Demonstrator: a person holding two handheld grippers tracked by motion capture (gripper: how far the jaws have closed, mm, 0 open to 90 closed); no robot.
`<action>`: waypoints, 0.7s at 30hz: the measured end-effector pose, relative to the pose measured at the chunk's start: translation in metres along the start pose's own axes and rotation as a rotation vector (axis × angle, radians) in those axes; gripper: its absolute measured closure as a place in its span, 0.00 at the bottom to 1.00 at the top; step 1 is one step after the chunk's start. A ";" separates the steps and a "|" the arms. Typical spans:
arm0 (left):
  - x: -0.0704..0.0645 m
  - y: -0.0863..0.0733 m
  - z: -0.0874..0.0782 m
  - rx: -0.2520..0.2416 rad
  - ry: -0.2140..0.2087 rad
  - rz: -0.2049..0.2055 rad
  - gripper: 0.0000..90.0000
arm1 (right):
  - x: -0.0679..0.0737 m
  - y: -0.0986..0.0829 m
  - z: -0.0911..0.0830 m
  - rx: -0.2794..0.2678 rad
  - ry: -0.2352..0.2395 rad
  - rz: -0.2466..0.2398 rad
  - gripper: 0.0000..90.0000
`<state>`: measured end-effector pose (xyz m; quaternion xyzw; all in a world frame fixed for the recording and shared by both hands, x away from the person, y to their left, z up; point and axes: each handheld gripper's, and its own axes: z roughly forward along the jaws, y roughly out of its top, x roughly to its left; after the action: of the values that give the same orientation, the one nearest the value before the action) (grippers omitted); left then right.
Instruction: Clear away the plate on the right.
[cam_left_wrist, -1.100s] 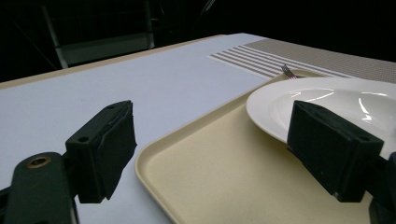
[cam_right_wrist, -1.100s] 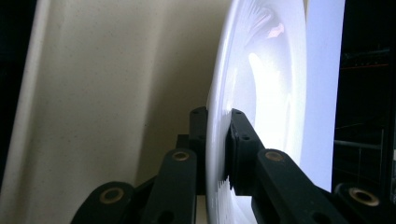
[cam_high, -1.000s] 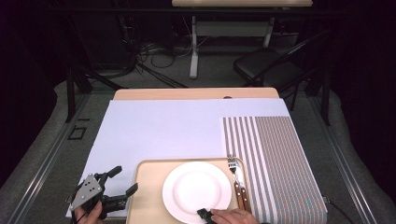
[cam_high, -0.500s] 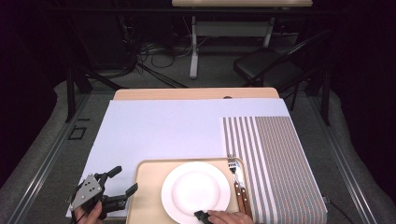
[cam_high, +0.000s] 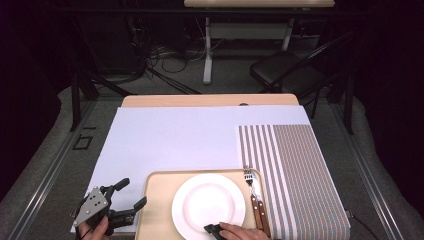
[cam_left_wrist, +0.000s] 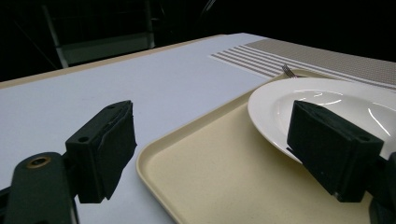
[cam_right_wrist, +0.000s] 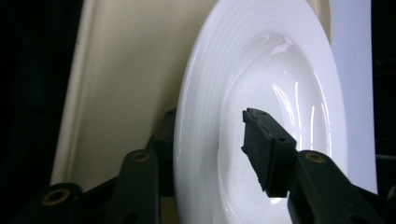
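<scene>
A white plate (cam_high: 209, 202) lies on a beige tray (cam_high: 157, 200) at the table's near edge. My right gripper (cam_high: 212, 230) reaches in from the bottom edge at the plate's near rim. In the right gripper view the rim of the plate (cam_right_wrist: 261, 60) sits between the jaws of my right gripper (cam_right_wrist: 208, 126), one under it and one over the well, shut on it. My left gripper (cam_high: 134, 192) stands open just left of the tray, empty. In the left gripper view, the left gripper (cam_left_wrist: 210, 144) frames the tray's corner (cam_left_wrist: 224, 177) and the plate (cam_left_wrist: 327, 98).
A fork (cam_high: 249, 177) and a wooden-handled knife (cam_high: 261, 212) lie along the tray's right edge. A striped placemat (cam_high: 295, 170) covers the table's right side, a pale sheet (cam_high: 175, 140) the rest. A black chair (cam_high: 290, 75) stands beyond the table.
My right hand has slid a little left along the plate's near rim. The plate has barely shifted. The left gripper has stayed where it was.
</scene>
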<state>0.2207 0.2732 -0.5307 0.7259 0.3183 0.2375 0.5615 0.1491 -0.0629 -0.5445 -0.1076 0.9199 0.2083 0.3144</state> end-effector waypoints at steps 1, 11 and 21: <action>0.000 0.000 0.000 0.000 0.000 0.000 0.17 | 0.000 0.000 0.000 -0.004 0.003 -0.007 0.63; 0.000 0.000 0.000 0.002 0.000 -0.001 0.17 | -0.004 -0.002 0.003 -0.016 0.035 0.040 0.51; -0.001 0.000 0.001 0.000 0.000 -0.002 0.17 | -0.007 -0.005 0.003 -0.034 0.039 0.085 0.45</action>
<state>0.2208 0.2723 -0.5312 0.7257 0.3190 0.2370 0.5616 0.1577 -0.0655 -0.5442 -0.0776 0.9259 0.2351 0.2853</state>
